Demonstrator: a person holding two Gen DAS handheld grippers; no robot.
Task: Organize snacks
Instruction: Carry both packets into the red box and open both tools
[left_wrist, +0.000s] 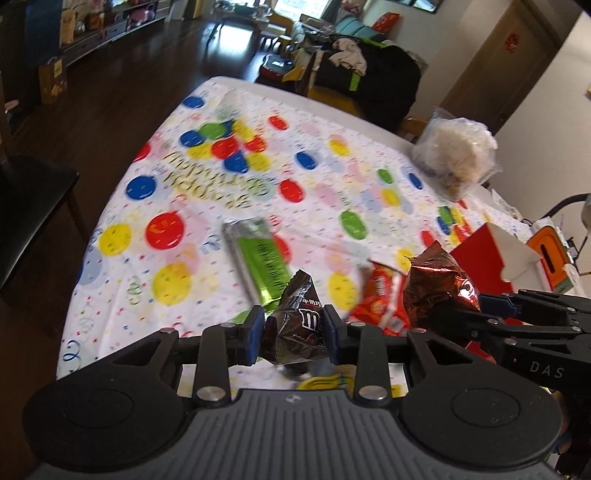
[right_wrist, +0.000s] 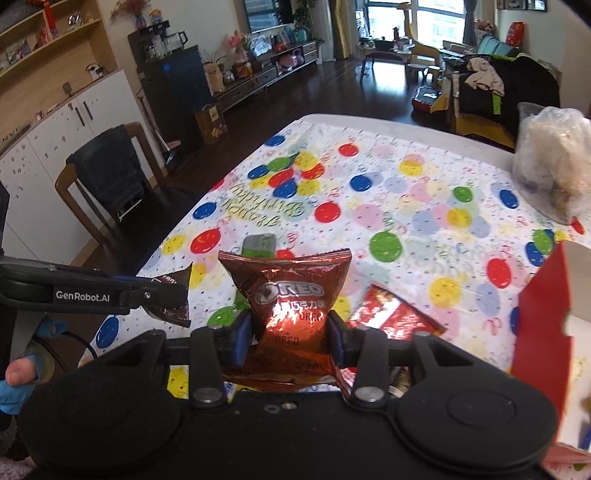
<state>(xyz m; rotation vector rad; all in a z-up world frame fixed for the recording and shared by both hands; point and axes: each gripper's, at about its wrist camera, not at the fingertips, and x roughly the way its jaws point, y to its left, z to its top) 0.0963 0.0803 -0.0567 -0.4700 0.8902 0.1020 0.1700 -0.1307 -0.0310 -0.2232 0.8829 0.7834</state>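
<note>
My left gripper (left_wrist: 294, 328) is shut on a dark brown M&M's packet (left_wrist: 300, 325), held above the table's near edge. My right gripper (right_wrist: 290, 338) is shut on a shiny brown Oreo packet (right_wrist: 291, 295), which also shows in the left wrist view (left_wrist: 439, 291). The left gripper appears at the left of the right wrist view (right_wrist: 162, 295), still holding the M&M's packet (right_wrist: 173, 299). A green snack bar (left_wrist: 258, 258) lies on the balloon tablecloth (left_wrist: 314, 184) ahead. A red-orange snack packet (left_wrist: 380, 299) lies flat between the grippers. A red and white box (right_wrist: 546, 332) stands open at the right.
A clear plastic bag of snacks (left_wrist: 458, 155) sits at the table's far right. A dark chair (right_wrist: 107, 181) stands at the table's left side. An orange object (left_wrist: 550, 254) lies behind the red box. A sofa piled with clothes (left_wrist: 369, 74) stands beyond the table.
</note>
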